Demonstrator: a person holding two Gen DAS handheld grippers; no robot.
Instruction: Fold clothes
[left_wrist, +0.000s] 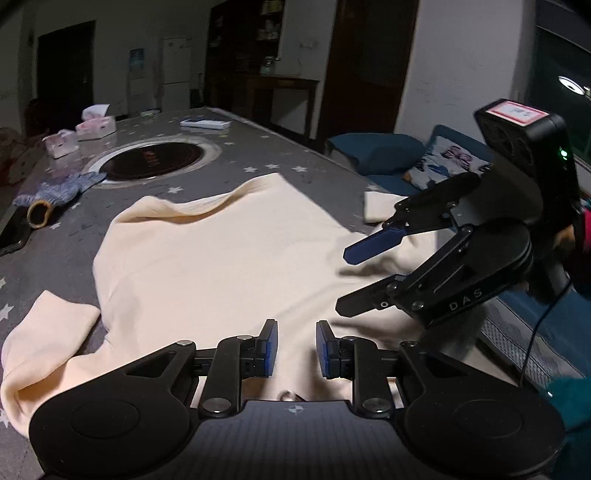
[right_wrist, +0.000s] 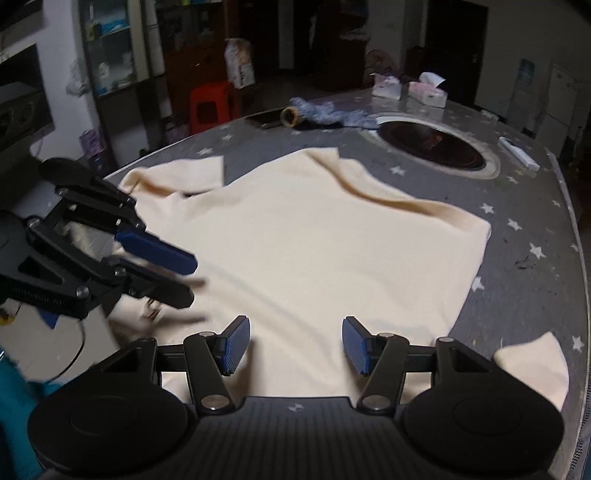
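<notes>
1. Lying spread on the star-patterned grey table (left_wrist: 258, 147), the cream shirt (left_wrist: 221, 258) is mostly flat, its body smooth.
2. One raised crease runs along its far edge, and both sleeves stick out to the sides.
3. The left gripper (left_wrist: 295, 347) hovers over the near hem, its blue pads narrowly parted, gripping nothing.
4. The right gripper (right_wrist: 295, 343) stands wide apart above the cloth, also empty.
5. Tissue boxes (left_wrist: 96, 125) sit at the far end.

Free room: grey star-print tabletop (right_wrist: 524, 236) around the cream shirt (right_wrist: 314, 236).
Obstacles: far-side hotplate (right_wrist: 432, 147), knit glove (right_wrist: 321, 112), tissue boxes (right_wrist: 426, 92).
</notes>
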